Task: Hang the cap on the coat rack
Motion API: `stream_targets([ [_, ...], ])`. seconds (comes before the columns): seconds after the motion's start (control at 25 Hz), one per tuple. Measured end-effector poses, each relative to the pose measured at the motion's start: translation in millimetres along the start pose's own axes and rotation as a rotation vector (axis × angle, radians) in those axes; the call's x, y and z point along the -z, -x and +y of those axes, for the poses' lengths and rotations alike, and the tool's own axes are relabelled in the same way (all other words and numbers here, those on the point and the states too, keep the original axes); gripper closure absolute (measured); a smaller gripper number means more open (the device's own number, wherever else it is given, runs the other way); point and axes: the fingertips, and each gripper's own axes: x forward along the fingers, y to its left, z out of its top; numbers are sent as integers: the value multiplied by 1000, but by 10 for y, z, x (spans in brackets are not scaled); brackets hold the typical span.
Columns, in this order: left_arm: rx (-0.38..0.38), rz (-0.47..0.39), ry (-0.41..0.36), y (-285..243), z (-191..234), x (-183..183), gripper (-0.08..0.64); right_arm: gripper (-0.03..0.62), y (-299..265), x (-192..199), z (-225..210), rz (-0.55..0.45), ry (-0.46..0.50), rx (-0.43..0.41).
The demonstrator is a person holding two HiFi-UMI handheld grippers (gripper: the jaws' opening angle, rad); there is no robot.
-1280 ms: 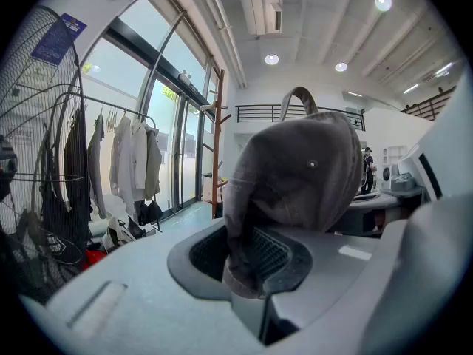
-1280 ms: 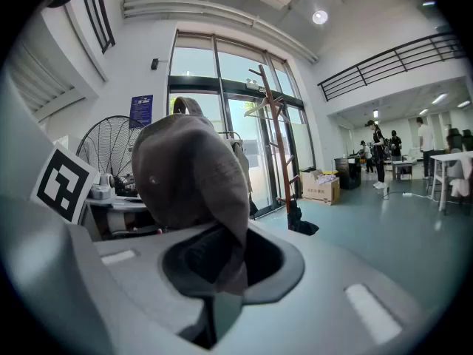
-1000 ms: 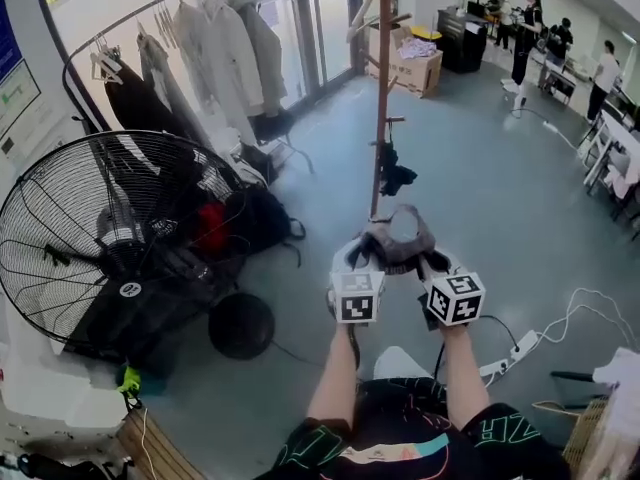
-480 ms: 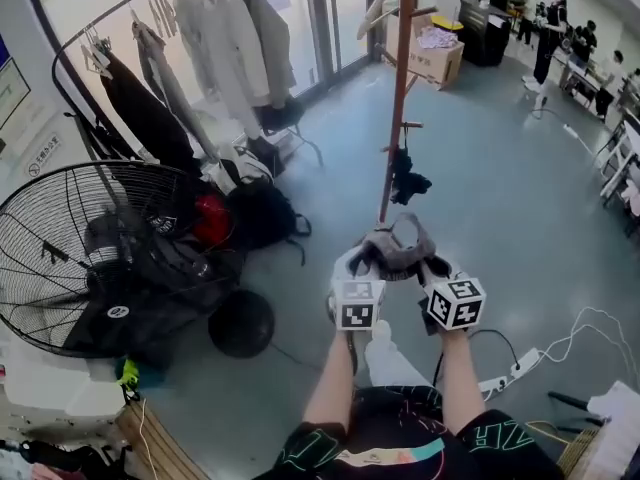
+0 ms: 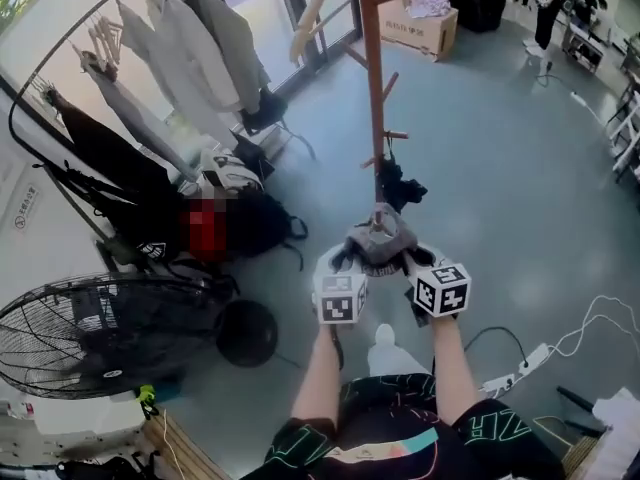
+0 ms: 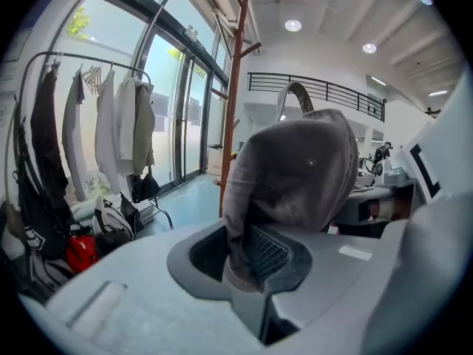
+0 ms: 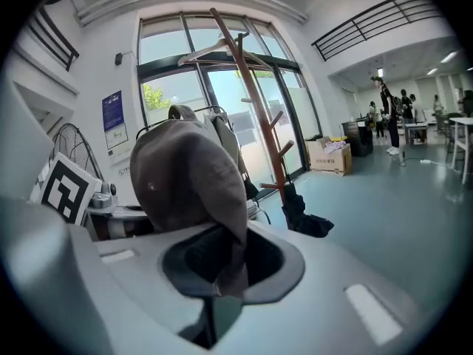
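Note:
A grey-brown cap [image 5: 379, 239] hangs between my two grippers, held out in front of me above the floor. My left gripper [image 5: 345, 260] is shut on the cap's left edge [image 6: 247, 246], and my right gripper [image 5: 410, 260] is shut on its right edge [image 7: 230, 261]. The wooden coat rack [image 5: 372, 68] rises just beyond the cap, with short pegs and a dark umbrella [image 5: 396, 186] hanging low on it. The rack's pole [image 6: 231, 102] stands left of the cap in the left gripper view and to its right [image 7: 259, 120] in the right gripper view.
A clothes rail with jackets [image 5: 190, 48] stands at the left, bags [image 5: 240, 218] beneath it. A large floor fan [image 5: 100, 338] lies at the lower left. A cardboard box [image 5: 425, 23] sits far back. A power strip and cable [image 5: 530, 358] lie at the right. People stand far right.
I have come closer to the coat rack with both grippers still holding the cap; the fan has slid down and left in the head view. The grip is unchanged.

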Motion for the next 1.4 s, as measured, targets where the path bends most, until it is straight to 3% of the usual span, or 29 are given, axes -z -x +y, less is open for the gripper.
stream_targets([
  [0.24, -21, 36, 11, -450, 118, -164, 502, 555, -412, -193, -321, 33, -20, -48],
  [0.48, -35, 104, 46, -671, 341, -27, 502, 555, -736, -116, -360, 85, -57, -106],
  [1.16, 60, 321, 85, -1841, 894, 410, 500, 555, -1783, 299, -869, 199, -238, 5],
  [1.4, 102, 400, 61, -2123, 994, 575, 499, 555, -2011, 494, -1000, 236, -297, 59],
])
